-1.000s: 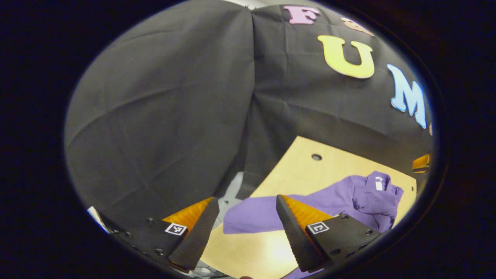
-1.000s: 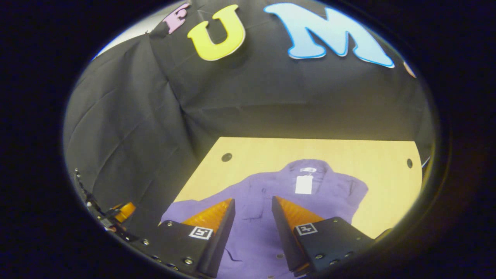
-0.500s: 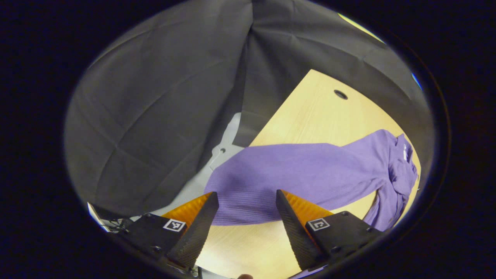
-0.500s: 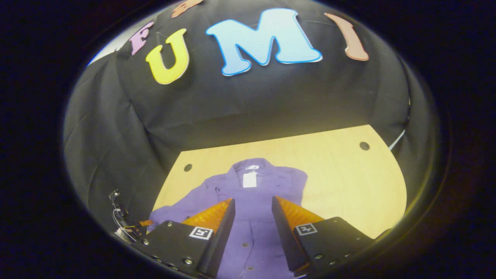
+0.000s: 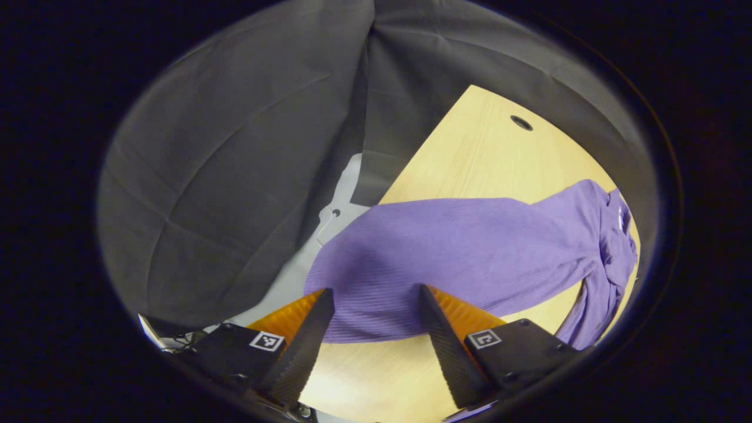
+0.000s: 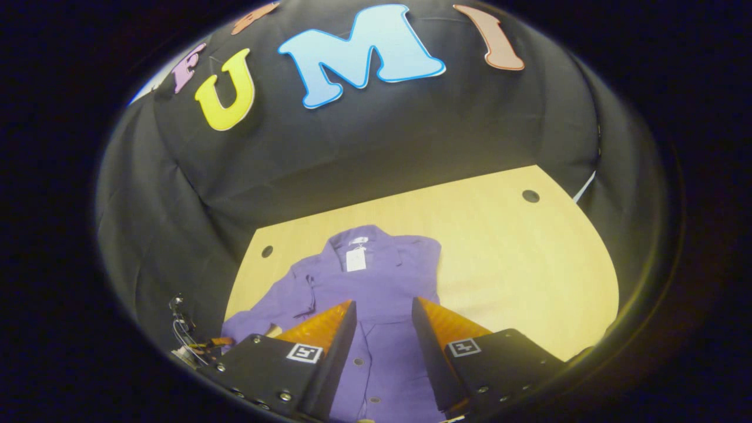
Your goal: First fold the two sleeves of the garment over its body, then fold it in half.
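Left gripper (image 5: 370, 329) open above sleeve (image 5: 435, 258), lined up to pinch its cuff; right gripper (image 6: 383, 341) open over garment (image 6: 376, 282), spread on counter (image 6: 517, 264).

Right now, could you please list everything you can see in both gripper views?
Garment: one, purple, lying buttoned side up on the table, collar toward the back wall.
Sleeve: one, purple, stretched out across the table's left edge, not yet folded.
Tag: one, white, at the collar.
Table: one, light wood, with round holes near its back corners.
Booth wall: black cloth, behind and beside the table.
Left gripper: one, open, over the sleeve's end.
Right gripper: one, open, above the garment's front.
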Demonstrator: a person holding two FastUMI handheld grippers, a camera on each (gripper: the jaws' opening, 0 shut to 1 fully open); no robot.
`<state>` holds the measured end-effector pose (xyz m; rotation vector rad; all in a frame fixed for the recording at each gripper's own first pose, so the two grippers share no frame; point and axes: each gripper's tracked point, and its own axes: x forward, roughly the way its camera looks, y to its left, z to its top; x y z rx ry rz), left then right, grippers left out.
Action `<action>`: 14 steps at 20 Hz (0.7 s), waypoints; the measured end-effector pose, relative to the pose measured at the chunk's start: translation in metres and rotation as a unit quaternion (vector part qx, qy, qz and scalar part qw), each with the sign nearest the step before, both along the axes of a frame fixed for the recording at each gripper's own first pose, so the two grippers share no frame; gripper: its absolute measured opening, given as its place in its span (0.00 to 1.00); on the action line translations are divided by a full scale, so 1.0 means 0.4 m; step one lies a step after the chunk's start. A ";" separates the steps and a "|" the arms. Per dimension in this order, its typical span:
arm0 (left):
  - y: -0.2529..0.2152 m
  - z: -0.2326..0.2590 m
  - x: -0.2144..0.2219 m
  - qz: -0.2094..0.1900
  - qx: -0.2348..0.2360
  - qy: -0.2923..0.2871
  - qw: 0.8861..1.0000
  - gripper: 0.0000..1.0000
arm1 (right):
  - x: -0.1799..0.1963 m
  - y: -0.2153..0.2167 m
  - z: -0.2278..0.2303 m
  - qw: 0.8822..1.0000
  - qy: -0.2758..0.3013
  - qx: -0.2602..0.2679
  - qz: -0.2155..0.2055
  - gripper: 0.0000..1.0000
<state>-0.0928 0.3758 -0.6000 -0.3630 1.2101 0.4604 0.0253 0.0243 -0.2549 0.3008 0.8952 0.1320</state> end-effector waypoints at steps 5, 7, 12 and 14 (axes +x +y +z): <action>-0.011 -0.001 0.010 -0.011 0.001 0.003 1.000 0.77 | -0.007 0.014 -0.015 1.000 0.006 0.015 0.007 0.63; -0.018 -0.002 0.027 -0.014 0.001 -0.002 1.000 0.56 | -0.010 0.009 -0.012 1.000 0.007 0.017 0.009 0.63; -0.009 0.003 0.032 -0.004 0.016 0.006 1.000 0.07 | -0.020 -0.016 0.005 1.000 0.004 0.021 0.006 0.63; -0.012 0.003 0.035 -0.011 0.019 0.011 1.000 0.07 | -0.024 -0.031 0.012 1.000 0.000 0.021 0.004 0.63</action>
